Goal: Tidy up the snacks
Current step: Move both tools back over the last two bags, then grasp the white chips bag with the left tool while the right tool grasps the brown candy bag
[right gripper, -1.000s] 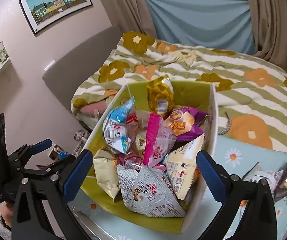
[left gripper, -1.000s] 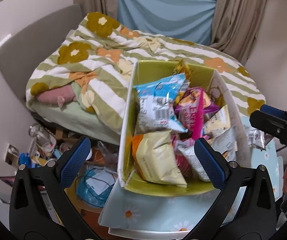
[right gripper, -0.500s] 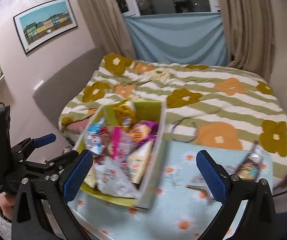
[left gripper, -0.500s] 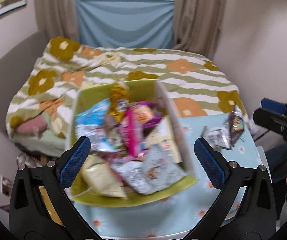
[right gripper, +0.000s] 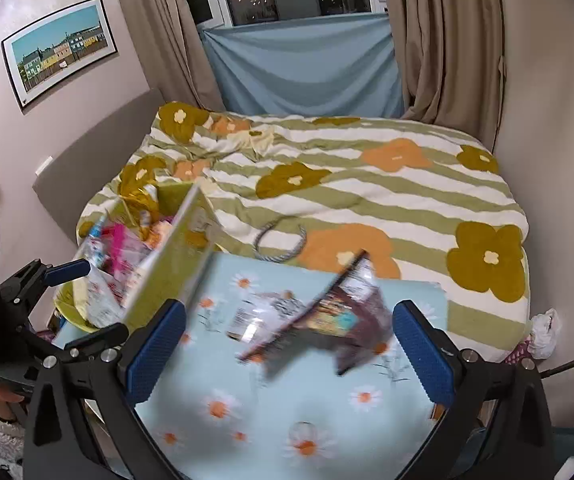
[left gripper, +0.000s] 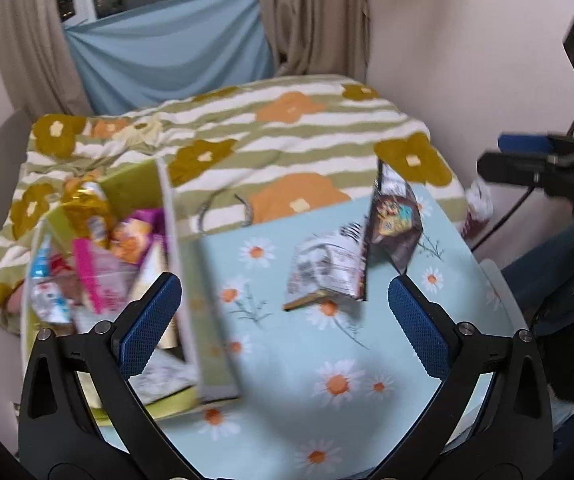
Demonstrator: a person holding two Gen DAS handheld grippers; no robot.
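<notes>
Loosely, two snack packets (left gripper: 361, 248), one box (left gripper: 175, 240)

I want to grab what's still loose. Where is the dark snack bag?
The dark snack bag lies on the daisy tablecloth, right of the green box, touching a white packet; in the right wrist view it sits between the open jaws.

The left gripper (left gripper: 285, 322) hangs with its blue-padded fingers (left gripper: 149, 326) spread wide, nothing between them. The right gripper (right gripper: 289, 354) is spread just as wide and empty, beside it at a similar height.
</notes>
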